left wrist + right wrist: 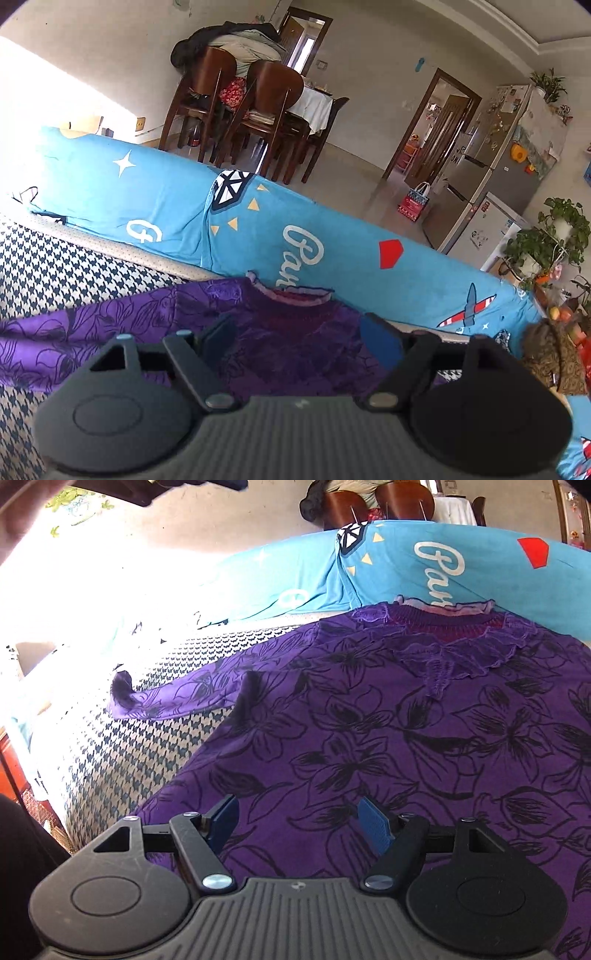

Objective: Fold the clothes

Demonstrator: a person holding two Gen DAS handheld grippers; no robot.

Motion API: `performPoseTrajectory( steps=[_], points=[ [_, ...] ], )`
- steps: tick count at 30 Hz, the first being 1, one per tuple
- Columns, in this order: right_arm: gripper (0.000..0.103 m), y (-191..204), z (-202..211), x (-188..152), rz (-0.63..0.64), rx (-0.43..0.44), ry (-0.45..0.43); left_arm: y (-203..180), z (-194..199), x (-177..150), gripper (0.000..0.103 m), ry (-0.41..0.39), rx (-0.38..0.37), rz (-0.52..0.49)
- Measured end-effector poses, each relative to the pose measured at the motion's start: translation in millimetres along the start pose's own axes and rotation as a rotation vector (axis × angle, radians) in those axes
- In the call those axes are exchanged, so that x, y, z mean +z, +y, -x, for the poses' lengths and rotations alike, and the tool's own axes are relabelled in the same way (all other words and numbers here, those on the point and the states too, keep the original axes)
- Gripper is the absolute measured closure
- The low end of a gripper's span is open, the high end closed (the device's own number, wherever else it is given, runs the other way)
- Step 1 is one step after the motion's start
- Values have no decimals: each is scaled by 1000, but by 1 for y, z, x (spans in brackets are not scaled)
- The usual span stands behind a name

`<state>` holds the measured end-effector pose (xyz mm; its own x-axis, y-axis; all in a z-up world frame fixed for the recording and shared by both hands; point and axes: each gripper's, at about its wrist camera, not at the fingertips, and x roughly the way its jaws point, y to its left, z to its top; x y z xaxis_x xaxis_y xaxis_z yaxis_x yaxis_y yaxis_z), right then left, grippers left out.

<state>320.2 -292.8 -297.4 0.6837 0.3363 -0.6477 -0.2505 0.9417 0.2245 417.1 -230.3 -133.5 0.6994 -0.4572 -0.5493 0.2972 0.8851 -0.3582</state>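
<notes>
The shirt (388, 720) lies flat on the sofa seat (140, 760), collar toward the sofa back. A printed sheet (184, 206) is draped over the sofa back, directly behind the collar. One sleeve (177, 698) extends left across the seat. Behind the sofa stand dining chairs (236, 103) at a table; a refrigerator (495, 173) and potted plants (550, 236) stand to the right.

wrist views, angled down, sharing purple top (295, 332)

The blue cover (258, 221) bears white script, apparently "Pay".
</notes>
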Motion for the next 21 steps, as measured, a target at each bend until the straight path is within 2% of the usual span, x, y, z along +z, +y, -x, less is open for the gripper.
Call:
performPoseTrajectory(
  steps=[3,7,9,12,17,21],
  points=[
    [31,1,3,1,0,3,0,14,-20,0,25,-19,81,-12],
    [31,1,2,0,-14,19,14,42,-63,3,26,1,158,-20],
    [31,1,2,-1,-18,26,21,58,-89,4,29,31,196,-21],
    [31,0,2,-2,-21,34,32,83,-126,2,40,76,250,-34],
    [31,-5,-1,-3,-40,37,60,109,-175,-2,45,82,309,-80],
    [31,-13,-7,-1,-83,55,84,121,-207,-4,45,112,318,-124]
  ],
)
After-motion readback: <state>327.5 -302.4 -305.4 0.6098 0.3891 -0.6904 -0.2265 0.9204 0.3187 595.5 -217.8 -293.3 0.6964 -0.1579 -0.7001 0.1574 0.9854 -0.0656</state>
